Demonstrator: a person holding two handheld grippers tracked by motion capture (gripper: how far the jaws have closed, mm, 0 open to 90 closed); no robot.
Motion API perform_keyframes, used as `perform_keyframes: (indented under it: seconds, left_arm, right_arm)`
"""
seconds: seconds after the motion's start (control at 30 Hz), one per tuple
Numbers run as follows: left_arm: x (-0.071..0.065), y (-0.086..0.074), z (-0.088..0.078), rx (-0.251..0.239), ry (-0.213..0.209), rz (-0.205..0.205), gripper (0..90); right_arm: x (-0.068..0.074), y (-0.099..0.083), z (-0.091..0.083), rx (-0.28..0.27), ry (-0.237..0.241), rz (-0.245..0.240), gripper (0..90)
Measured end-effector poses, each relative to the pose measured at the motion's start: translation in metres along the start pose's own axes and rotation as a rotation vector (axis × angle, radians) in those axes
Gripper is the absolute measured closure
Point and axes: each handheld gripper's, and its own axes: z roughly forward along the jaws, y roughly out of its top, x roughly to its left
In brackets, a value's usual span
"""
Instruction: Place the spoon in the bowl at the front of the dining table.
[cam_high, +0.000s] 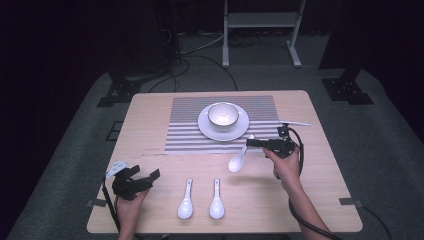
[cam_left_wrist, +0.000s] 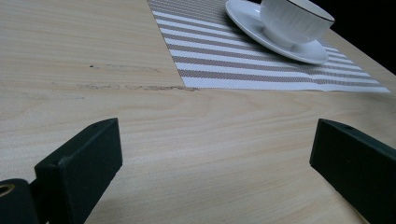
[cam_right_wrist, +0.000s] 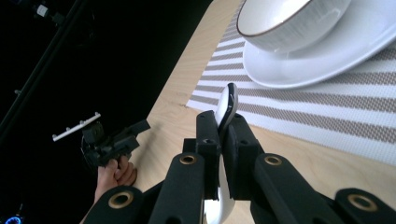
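Here right gripper (cam_high: 255, 143) level, clamping spoon (cam_high: 239, 159).

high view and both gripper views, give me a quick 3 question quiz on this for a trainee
1. True or false: the right gripper is shut on a white spoon.
2. How many spoons lie flat on the table near its front edge? A) one B) two C) three
3. Fill in: the white bowl sits on a white ____.

Key:
1. True; its jaws clamp the spoon's handle, with the spoon's bowl hanging above the table.
2. B; two lie side by side.
3. Plate, which rests on the striped placemat. The left gripper is open.
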Motion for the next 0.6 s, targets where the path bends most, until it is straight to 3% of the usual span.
perform_keyframes:
  seconds: [0.4,0.6]
  left_arm:
    - [0.001,0.000,0.000,-0.003,-0.002,-0.003,1.0]
    - [0.001,0.000,0.000,-0.004,-0.004,0.000,1.0]
  right_arm:
    - [0.002,0.027,0.016,-0.016,0.007,0.027,85.0]
    - [0.005,0.043,0.023,-0.033,-0.024,0.019,85.0]
